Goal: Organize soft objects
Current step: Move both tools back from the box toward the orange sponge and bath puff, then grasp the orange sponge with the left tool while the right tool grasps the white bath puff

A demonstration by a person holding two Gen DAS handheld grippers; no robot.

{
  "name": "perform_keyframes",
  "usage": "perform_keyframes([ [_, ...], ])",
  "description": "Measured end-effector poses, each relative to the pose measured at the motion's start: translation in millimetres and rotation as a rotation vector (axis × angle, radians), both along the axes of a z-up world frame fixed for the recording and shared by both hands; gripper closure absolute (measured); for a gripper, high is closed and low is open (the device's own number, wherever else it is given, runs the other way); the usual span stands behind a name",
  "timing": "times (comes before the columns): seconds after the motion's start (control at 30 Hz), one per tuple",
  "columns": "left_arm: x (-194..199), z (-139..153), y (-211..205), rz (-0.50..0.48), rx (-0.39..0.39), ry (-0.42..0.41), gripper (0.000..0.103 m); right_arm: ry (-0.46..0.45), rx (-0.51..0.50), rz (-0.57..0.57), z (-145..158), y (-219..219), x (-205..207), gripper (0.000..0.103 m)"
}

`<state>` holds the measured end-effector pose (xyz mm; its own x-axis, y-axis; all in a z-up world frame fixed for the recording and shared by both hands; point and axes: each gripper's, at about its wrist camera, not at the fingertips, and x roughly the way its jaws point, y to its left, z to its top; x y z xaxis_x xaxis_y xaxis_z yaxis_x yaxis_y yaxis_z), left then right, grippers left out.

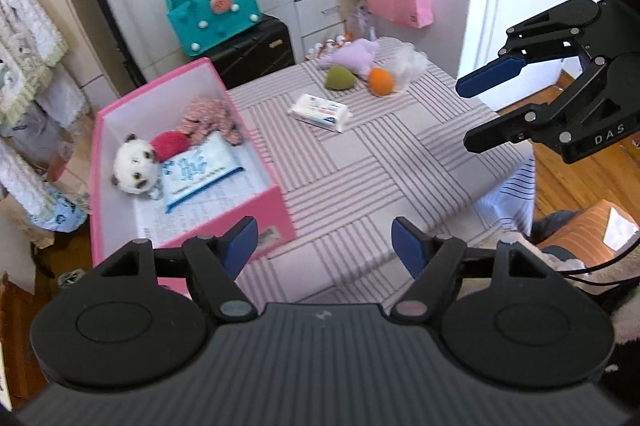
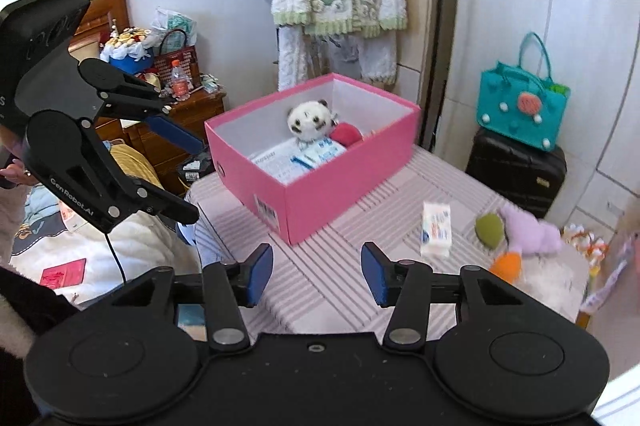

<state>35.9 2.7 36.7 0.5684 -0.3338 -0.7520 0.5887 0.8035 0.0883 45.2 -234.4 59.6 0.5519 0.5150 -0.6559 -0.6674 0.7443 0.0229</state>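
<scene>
Left gripper (image 1: 324,242) and right gripper (image 2: 317,273) hover with jaws apart and empty near the open pink cardboard box (image 1: 276,209), a white wipes pack (image 1: 320,112) lying beyond it

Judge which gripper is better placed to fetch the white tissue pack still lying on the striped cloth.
Right, probably. The right gripper hangs open and empty over the side where the tissue pack lies. The left gripper, also open and empty, sits by the pink box, farther from it.

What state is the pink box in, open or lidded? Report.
Open: the pink box has no lid, and the panda plush shows inside.
</scene>
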Motion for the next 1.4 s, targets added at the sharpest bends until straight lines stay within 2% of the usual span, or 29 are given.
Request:
perform_keyframes([
  [0.27, 10, -19, -14, -0.01, -0.065, 0.032, 0.03, 0.048, 0.017, -0.04, -25, -28, -5, 0.043],
  [0.53, 31, -37, -33, 0.027, -0.178, -0.015, 0.029, 0.047, 0.068, -0.083, -61, -61, 17, 0.041],
  [0.73, 51, -51, -58, 0.045, -0.2, -0.057, 0.029, -0.056, 0.027, -0.13, -81, -74, 33, 0.041],
  [0.93, 71, -60, -90, 0.049, -0.222, -0.103, 0.029, -0.125, 0.003, -0.172, -98, -92, 51, 0.037],
  [1.03, 85, -66, -109, 0.045, -0.244, -0.1, 0.028, -0.153, -0.023, -0.205, -108, -103, 62, 0.036],
  [1.2, 114, -78, -138, 0.044, -0.311, -0.046, 0.028, -0.168, -0.048, -0.277, -125, -126, 87, 0.033],
  [1.33, 133, -90, -161, 0.086, -0.314, -0.082, 0.028, -0.148, -0.012, -0.336, -135, -149, 112, 0.033],
  [1.4, 144, -97, -171, 0.11, -0.311, -0.085, 0.031, -0.14, 0.013, -0.352, -141, -158, 124, 0.029],
])
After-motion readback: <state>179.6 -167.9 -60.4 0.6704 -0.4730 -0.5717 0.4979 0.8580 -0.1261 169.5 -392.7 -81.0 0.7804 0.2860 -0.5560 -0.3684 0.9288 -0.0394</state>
